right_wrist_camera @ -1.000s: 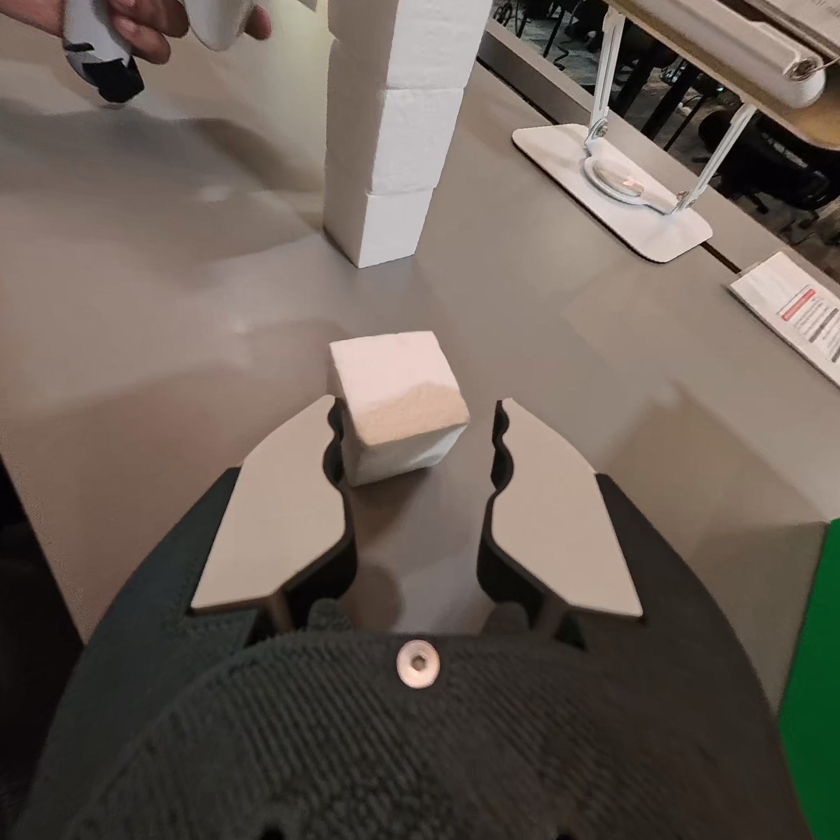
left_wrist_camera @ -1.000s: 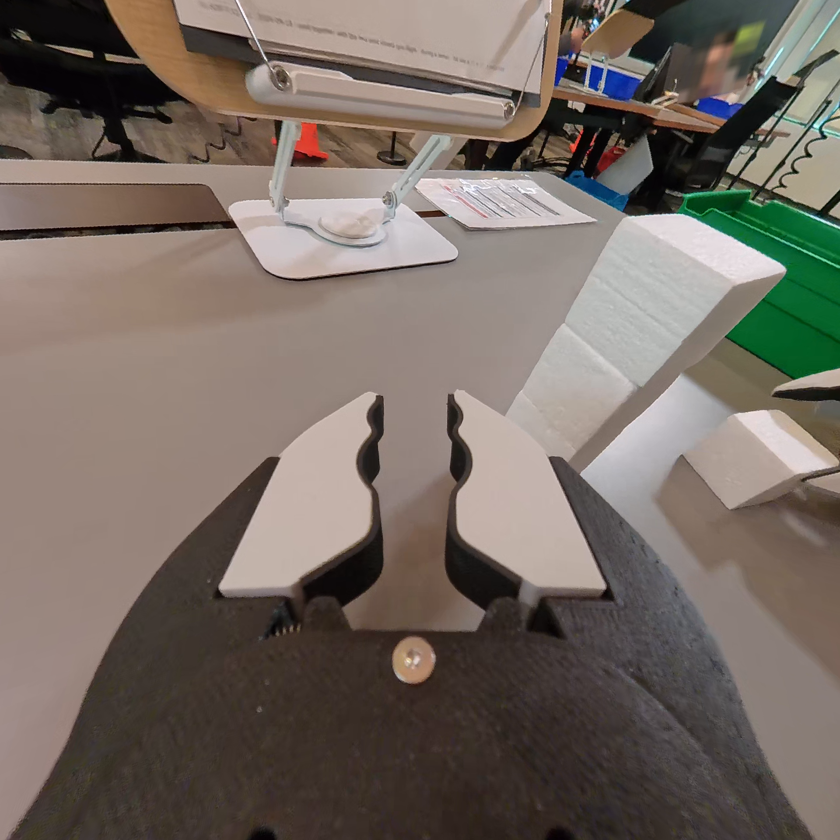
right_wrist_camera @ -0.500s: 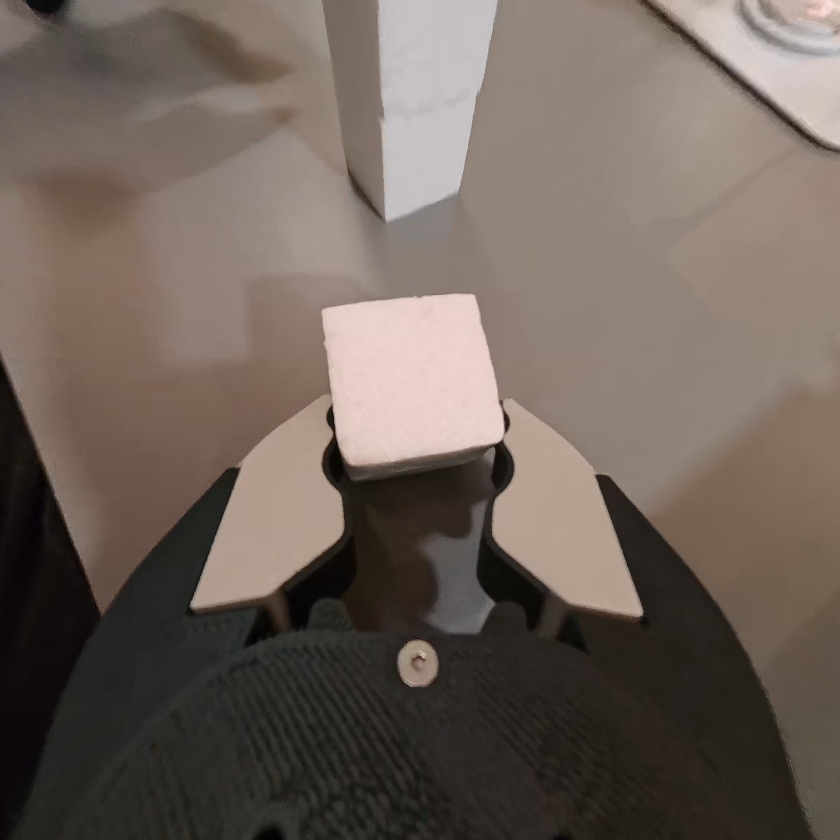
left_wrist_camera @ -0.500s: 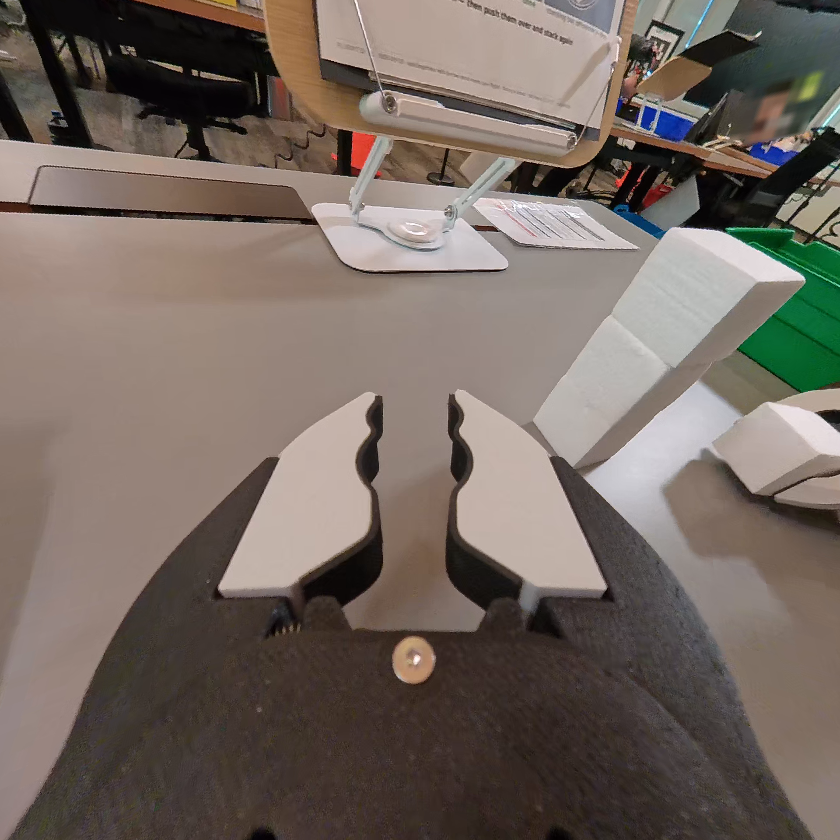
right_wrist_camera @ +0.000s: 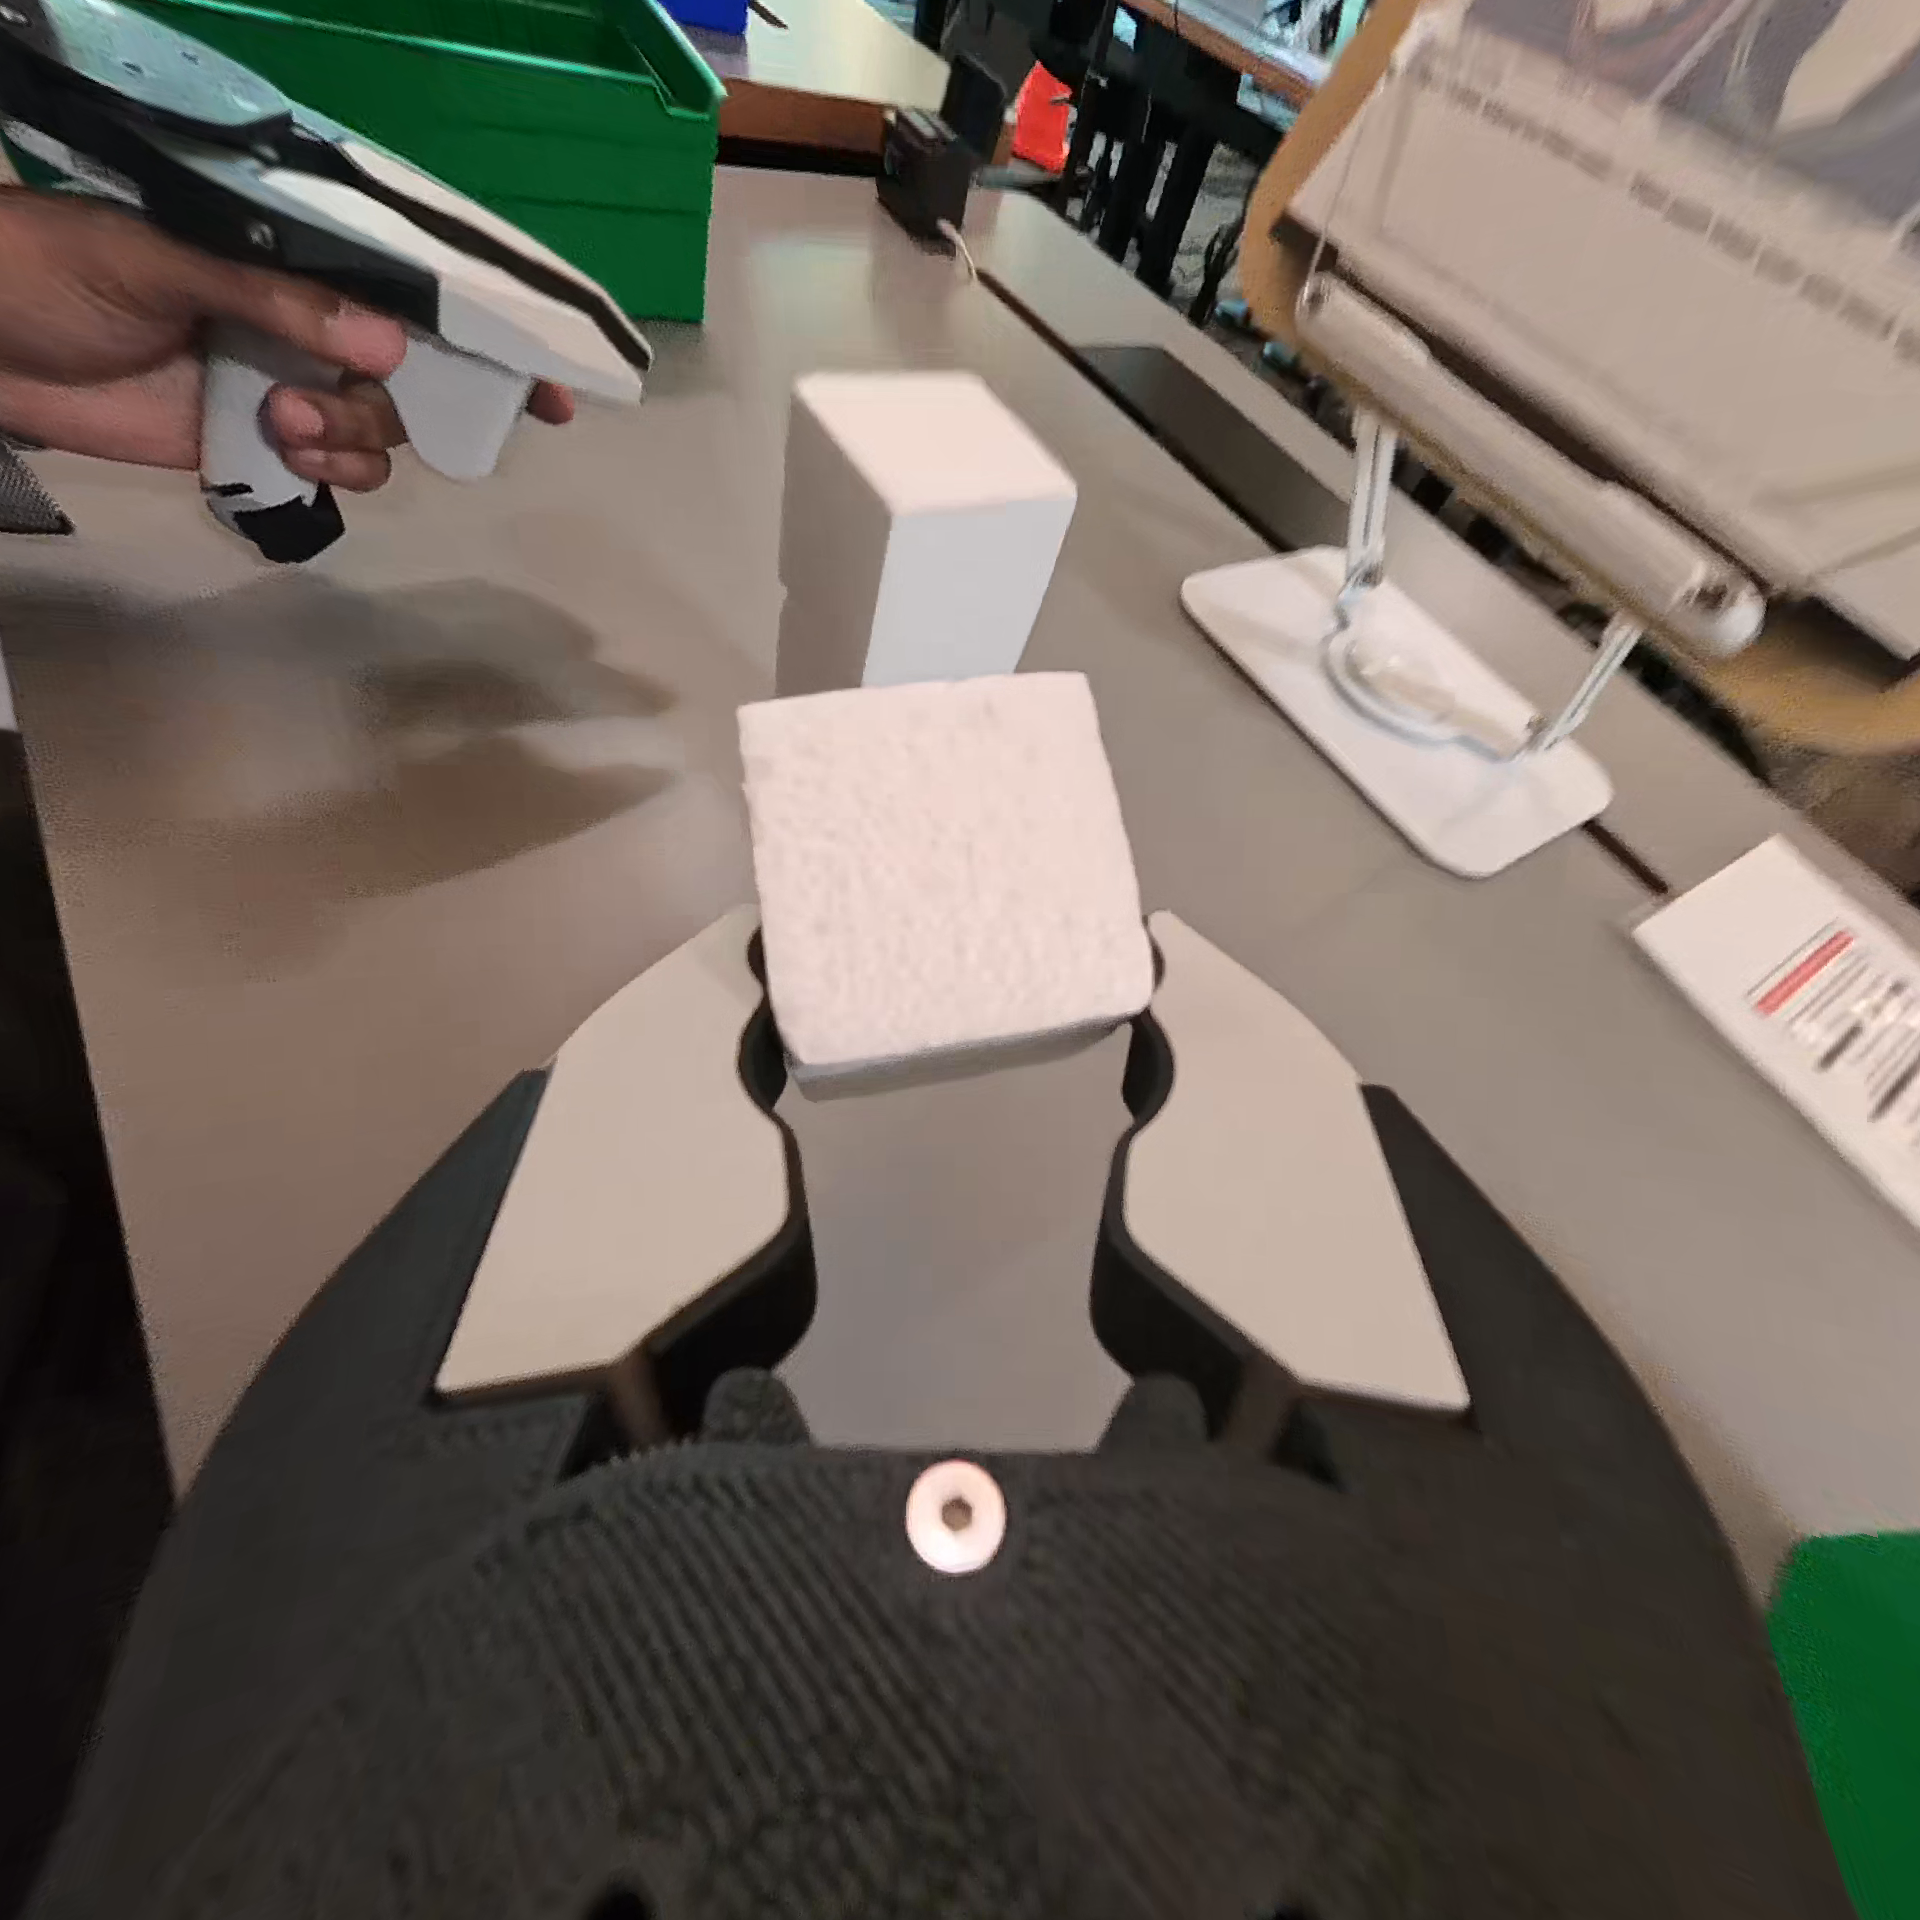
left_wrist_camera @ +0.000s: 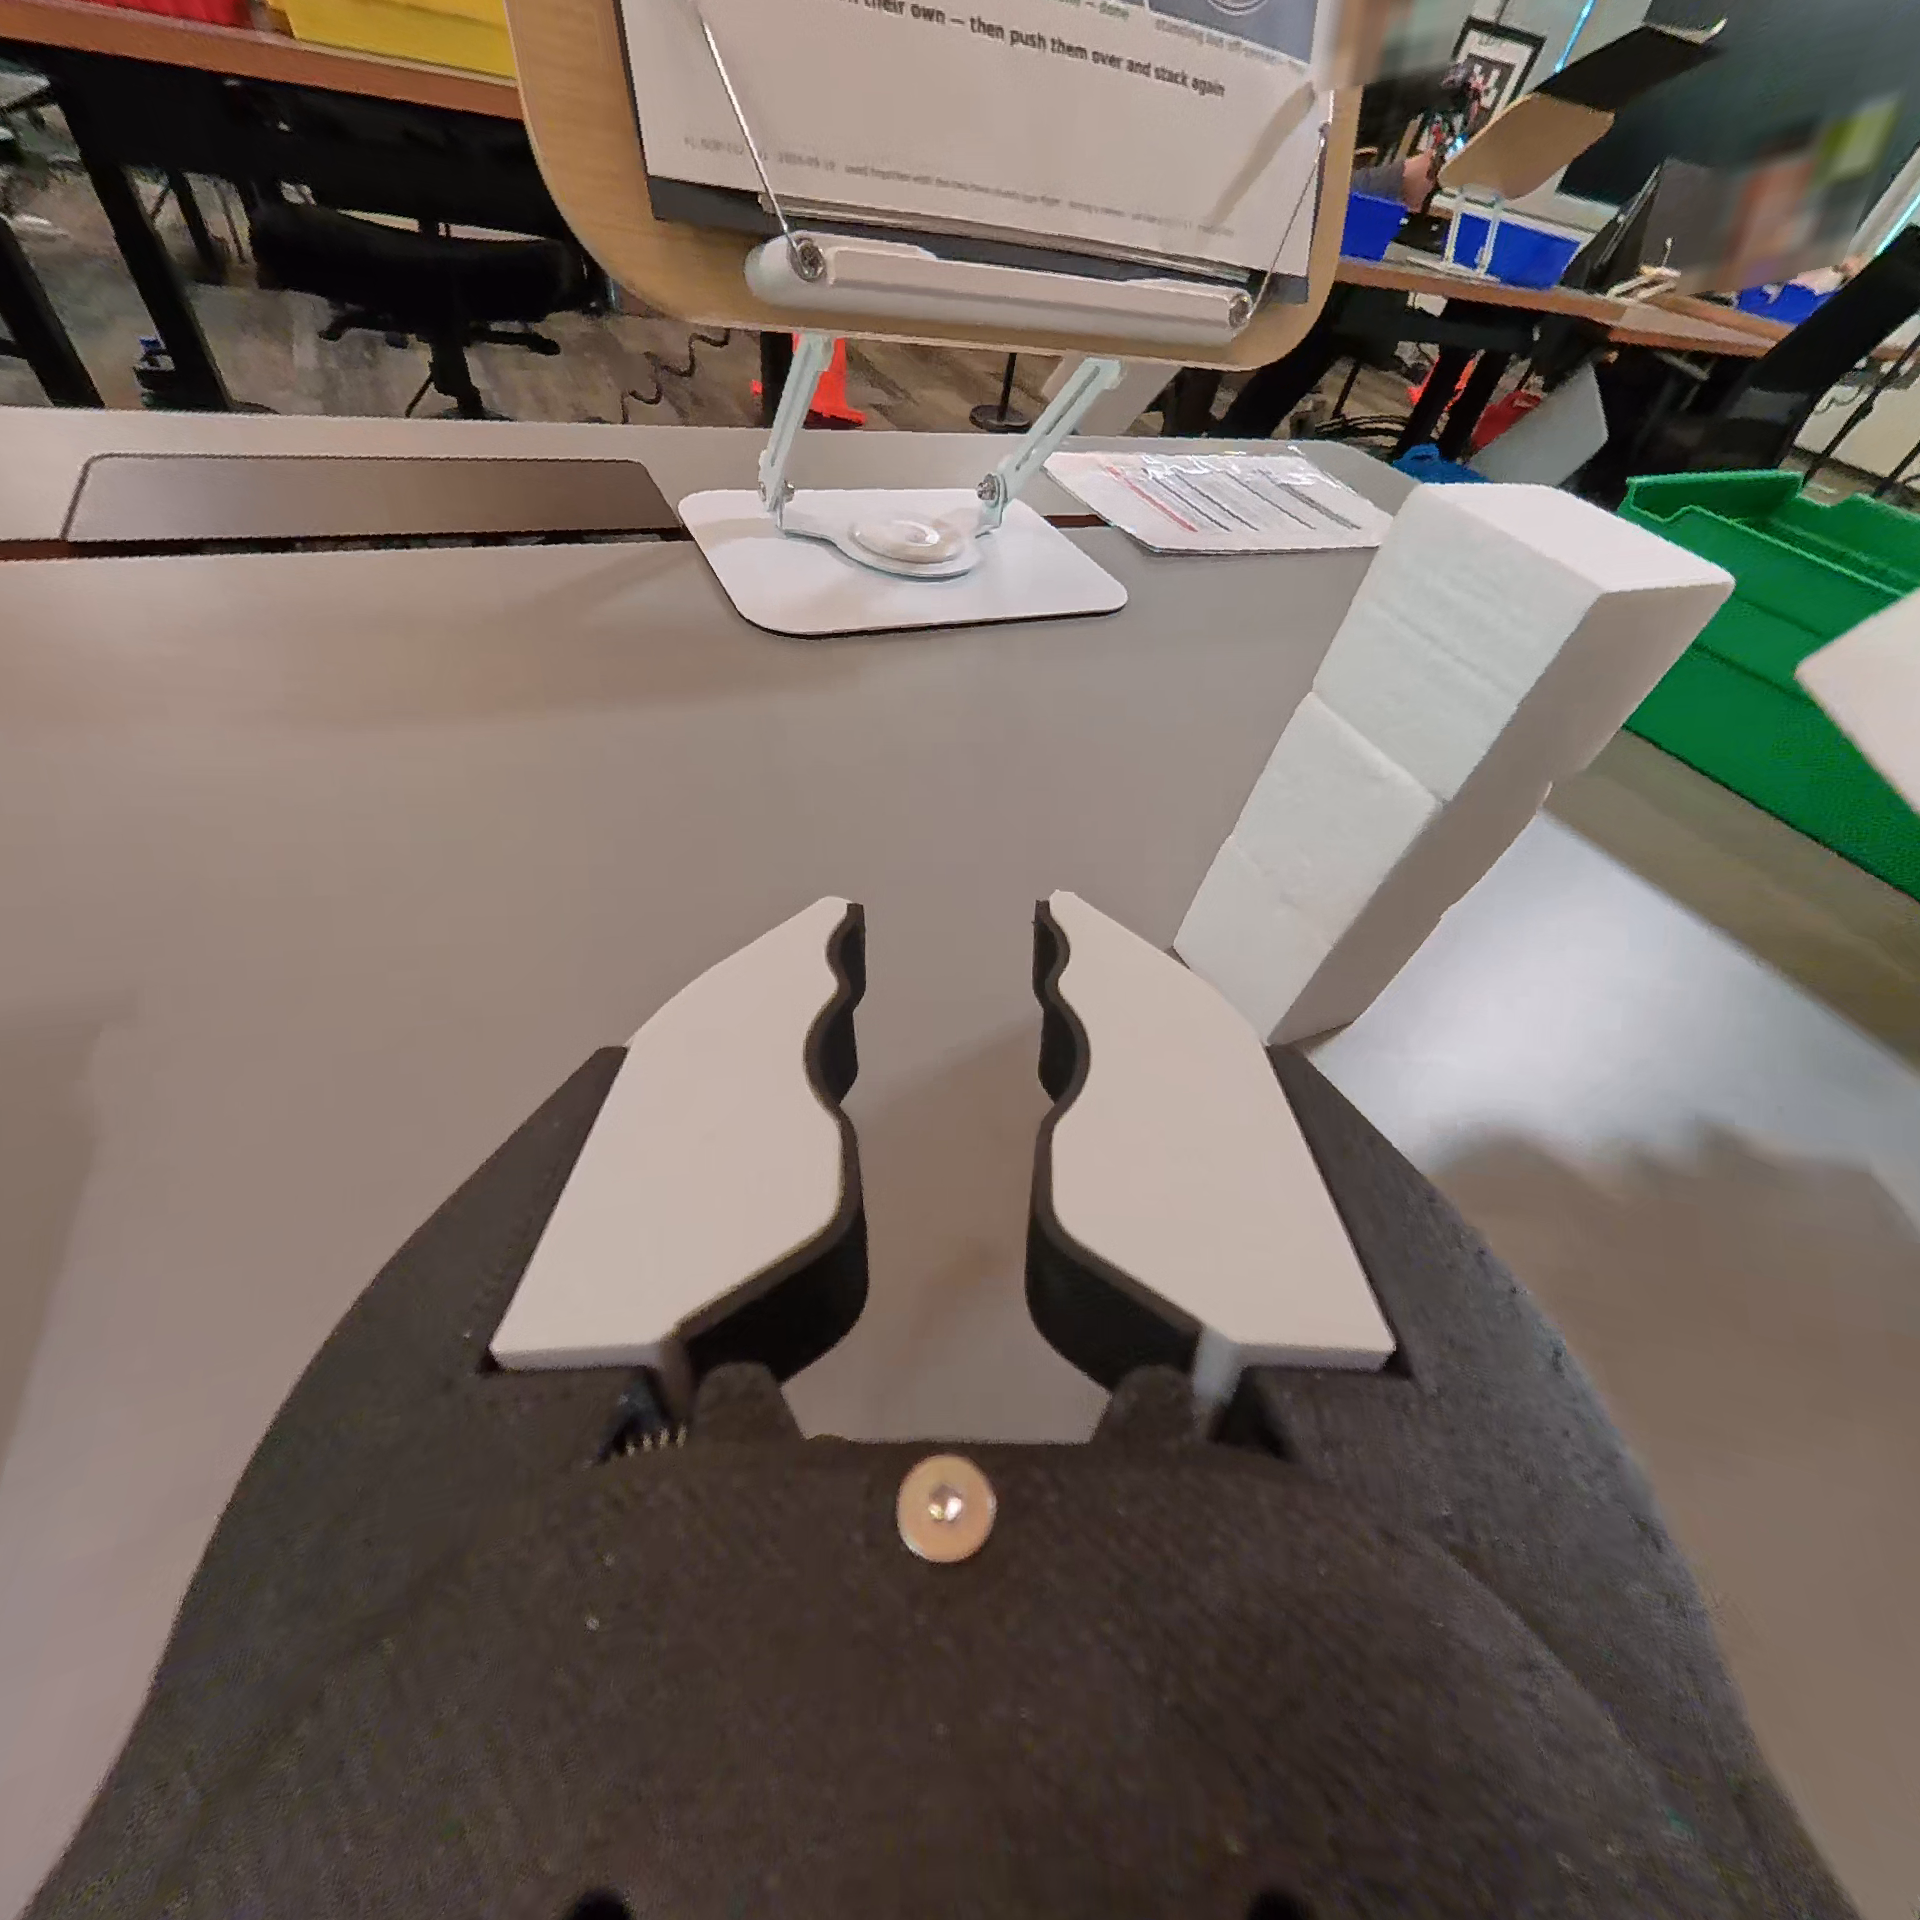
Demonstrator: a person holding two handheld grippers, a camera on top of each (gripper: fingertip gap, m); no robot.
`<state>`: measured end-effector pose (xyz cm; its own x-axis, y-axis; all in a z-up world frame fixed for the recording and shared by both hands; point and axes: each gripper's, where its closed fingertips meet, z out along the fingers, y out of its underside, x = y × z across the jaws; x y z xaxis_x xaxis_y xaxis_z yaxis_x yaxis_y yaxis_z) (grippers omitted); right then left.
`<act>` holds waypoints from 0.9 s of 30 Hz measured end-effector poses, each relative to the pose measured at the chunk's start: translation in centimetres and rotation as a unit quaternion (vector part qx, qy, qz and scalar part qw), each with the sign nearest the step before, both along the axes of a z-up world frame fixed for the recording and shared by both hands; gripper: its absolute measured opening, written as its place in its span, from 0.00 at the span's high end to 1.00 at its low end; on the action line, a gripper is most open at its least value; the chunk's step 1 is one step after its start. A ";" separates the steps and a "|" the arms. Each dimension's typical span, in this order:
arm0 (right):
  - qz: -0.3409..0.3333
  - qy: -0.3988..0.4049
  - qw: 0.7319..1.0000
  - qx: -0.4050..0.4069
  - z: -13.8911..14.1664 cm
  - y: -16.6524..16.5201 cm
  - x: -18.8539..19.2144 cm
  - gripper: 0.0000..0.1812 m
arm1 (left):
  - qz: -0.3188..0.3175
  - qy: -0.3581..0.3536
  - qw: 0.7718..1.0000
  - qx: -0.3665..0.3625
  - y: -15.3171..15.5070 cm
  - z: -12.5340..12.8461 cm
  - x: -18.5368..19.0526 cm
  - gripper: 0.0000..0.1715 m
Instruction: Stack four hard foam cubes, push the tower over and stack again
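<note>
Right gripper (right_wrist_camera: 951,997) squeezing a white foam block (right_wrist_camera: 940,873), lifted off the table (right_wrist_camera: 416,935), probably. Stack of blocks (left_wrist_camera: 1444,748) standing near. Left gripper (left_wrist_camera: 945,1029) parted, holding nothing.

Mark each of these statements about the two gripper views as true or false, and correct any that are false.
1. The right gripper is shut on a white foam cube. True.
2. The left gripper holds a foam cube. False: its jaws stand apart with only bare grey table between them.
3. The foam tower stands to the right of the left gripper. True.
4. The bin at the table's far end is blue. False: it is green.
5. A document stand rests on the table. True.
</note>
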<state>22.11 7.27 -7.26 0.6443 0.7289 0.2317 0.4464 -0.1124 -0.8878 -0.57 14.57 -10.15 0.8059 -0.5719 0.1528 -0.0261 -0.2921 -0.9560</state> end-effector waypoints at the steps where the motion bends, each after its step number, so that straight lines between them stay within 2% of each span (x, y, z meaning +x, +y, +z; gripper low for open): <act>1: 0.007 -0.008 1.000 0.007 0.9 0.5 -0.4 0.64 | 0.004 0.004 1.000 0.003 0.0 0.1 0.0 0.82; 3: 0.028 -0.019 0.999 -0.003 2.5 1.5 -1.4 0.64 | 0.031 0.017 0.999 -0.011 0.4 -0.4 -0.4 0.80; 6: 0.059 -0.053 0.997 -0.020 4.9 3.1 -3.3 0.64 | 0.009 0.015 0.999 -0.040 0.4 -1.3 0.5 0.74; 10: 0.099 -0.098 0.990 -0.010 7.7 4.7 -6.1 0.64 | -0.011 0.011 0.999 -0.050 0.1 -1.6 1.3 0.74; 13: 0.126 -0.111 0.985 -0.036 7.6 5.3 -8.1 0.64 | -0.032 -0.010 0.998 -0.062 -0.6 -1.4 2.0 0.74; 16: 0.105 -0.138 0.983 -0.062 6.6 5.9 -8.0 0.64 | -0.055 -0.026 0.995 -0.081 -1.2 -1.5 2.5 0.74; 21: 0.077 -0.132 0.988 -0.027 7.4 6.5 -6.8 0.64 | -0.078 -0.023 0.993 -0.086 -1.6 -1.8 2.4 0.74; 23: 0.097 -0.113 0.989 -0.026 7.7 6.7 -7.3 0.64 | -0.078 -0.018 0.993 -0.088 -1.4 -2.2 2.1 0.75; 25: 0.140 -0.119 0.979 -0.085 6.5 5.6 -7.9 0.64 | -0.084 -0.025 0.991 -0.103 -1.4 -2.4 2.1 0.75; 27: 0.140 -0.112 0.980 -0.090 6.2 5.9 -8.1 0.64 | -0.087 -0.049 0.988 -0.115 -1.5 -2.2 2.2 0.75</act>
<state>13.97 13.14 -1.05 0.3611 0.9115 0.1971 0.6638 -0.1028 -0.7408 1.65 13.05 -12.35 0.6732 -0.6414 0.3681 -0.0048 -0.5015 -0.8651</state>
